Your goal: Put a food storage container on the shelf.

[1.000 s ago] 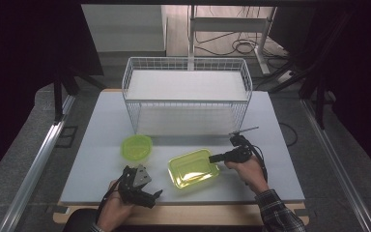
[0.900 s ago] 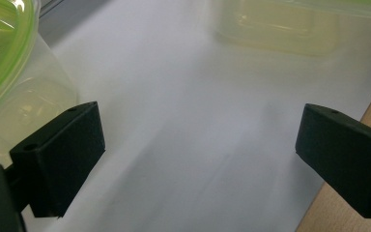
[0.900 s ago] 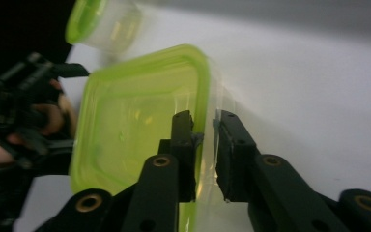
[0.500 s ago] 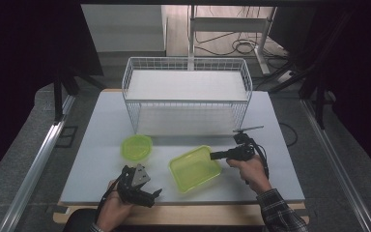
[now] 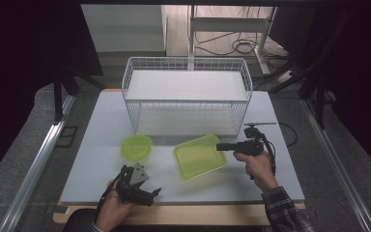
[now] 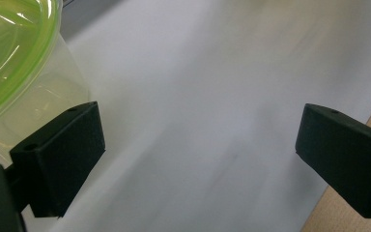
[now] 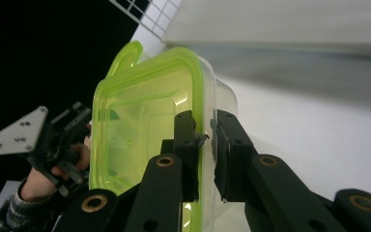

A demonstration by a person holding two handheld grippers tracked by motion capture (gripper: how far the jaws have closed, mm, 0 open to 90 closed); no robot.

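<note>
A rectangular clear container with a lime-green lid point(image 5: 199, 156) is at the table's middle right. My right gripper point(image 5: 221, 146) is shut on its right rim; the right gripper view has the jaws pinching the lid's edge point(image 7: 204, 140), with the container point(image 7: 140, 130) turned on its side by the camera. A round green-lidded container point(image 5: 135, 147) stands to the left of it. My left gripper point(image 5: 147, 193) is open near the front edge, just in front of the round container. In the left gripper view point(image 6: 198, 154) nothing lies between the jaws, and the round container point(image 6: 14, 53) is at the upper left.
A white wire basket point(image 5: 186, 65) stands across the back middle of the white table point(image 5: 280, 183). The wooden front edge point(image 6: 362, 222) runs close beside the left gripper. Dark floor and cables lie beyond the table.
The right gripper has carried the rectangular container a little away from the front edge and to the right, levelling it. The left gripper has hardly moved.
</note>
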